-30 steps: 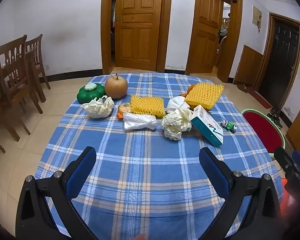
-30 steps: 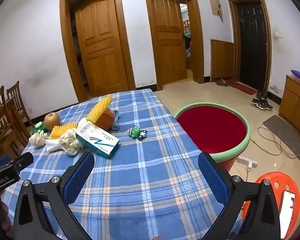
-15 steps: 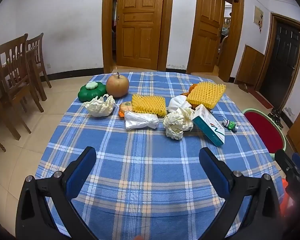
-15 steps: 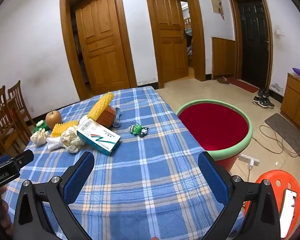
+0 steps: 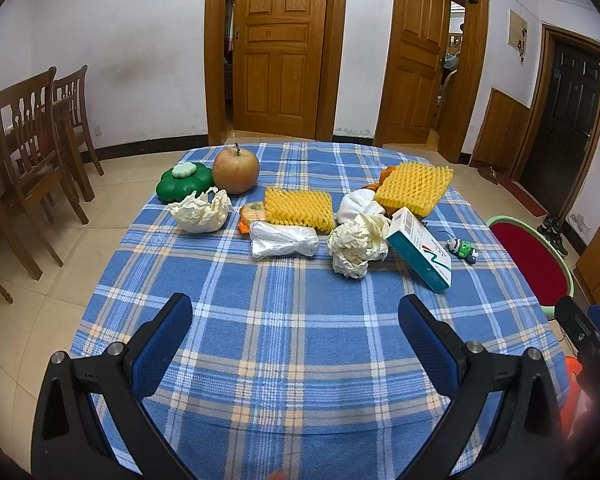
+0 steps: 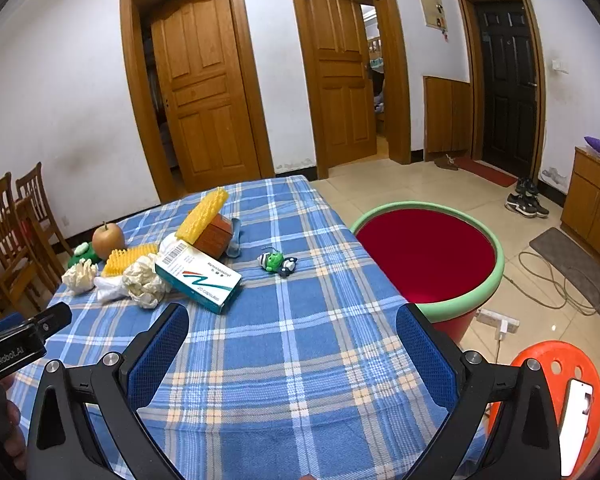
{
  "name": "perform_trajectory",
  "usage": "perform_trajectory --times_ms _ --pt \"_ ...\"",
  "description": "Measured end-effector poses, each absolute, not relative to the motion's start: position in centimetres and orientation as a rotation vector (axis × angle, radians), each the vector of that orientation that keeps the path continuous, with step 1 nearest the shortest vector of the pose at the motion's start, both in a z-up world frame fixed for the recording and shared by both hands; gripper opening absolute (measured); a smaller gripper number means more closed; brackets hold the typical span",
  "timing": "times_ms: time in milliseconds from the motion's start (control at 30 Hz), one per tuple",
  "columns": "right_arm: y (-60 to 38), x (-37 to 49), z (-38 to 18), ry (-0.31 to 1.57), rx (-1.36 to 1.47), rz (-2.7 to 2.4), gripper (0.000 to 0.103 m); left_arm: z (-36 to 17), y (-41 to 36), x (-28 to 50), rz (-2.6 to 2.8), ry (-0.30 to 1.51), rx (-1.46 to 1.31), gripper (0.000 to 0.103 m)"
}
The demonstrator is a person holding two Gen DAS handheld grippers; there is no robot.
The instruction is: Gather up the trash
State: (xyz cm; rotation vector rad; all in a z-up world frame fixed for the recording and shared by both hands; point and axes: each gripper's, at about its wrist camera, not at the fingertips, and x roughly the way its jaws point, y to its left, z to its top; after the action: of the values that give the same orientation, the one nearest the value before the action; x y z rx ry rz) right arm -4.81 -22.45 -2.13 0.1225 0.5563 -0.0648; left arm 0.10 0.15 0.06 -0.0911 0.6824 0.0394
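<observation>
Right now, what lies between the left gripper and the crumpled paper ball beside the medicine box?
Only bare checked tablecloth lies between the open left gripper and the crumpled paper ball, as the left wrist view shows. The medicine box sits to the ball's right.

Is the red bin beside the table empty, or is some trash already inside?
Empty: the red bin shows only bare red interior.

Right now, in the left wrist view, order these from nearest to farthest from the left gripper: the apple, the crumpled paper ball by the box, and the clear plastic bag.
1. Crumpled paper ball, ahead and slightly right; the plastic bag is almost as near.
2. Clear plastic bag, ahead, near centre.
3. Apple, far left, beside the green container.

The left gripper is open over the tablecloth.
</observation>
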Motion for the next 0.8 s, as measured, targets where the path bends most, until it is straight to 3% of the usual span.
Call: perform_trajectory --times_ms 800 --pt "-22.28 -4.85 -1.96 0.551 0.122 -0.065 0.103 -0.31 0.13 0.18 0.04 0.683 -0.09 0.101"
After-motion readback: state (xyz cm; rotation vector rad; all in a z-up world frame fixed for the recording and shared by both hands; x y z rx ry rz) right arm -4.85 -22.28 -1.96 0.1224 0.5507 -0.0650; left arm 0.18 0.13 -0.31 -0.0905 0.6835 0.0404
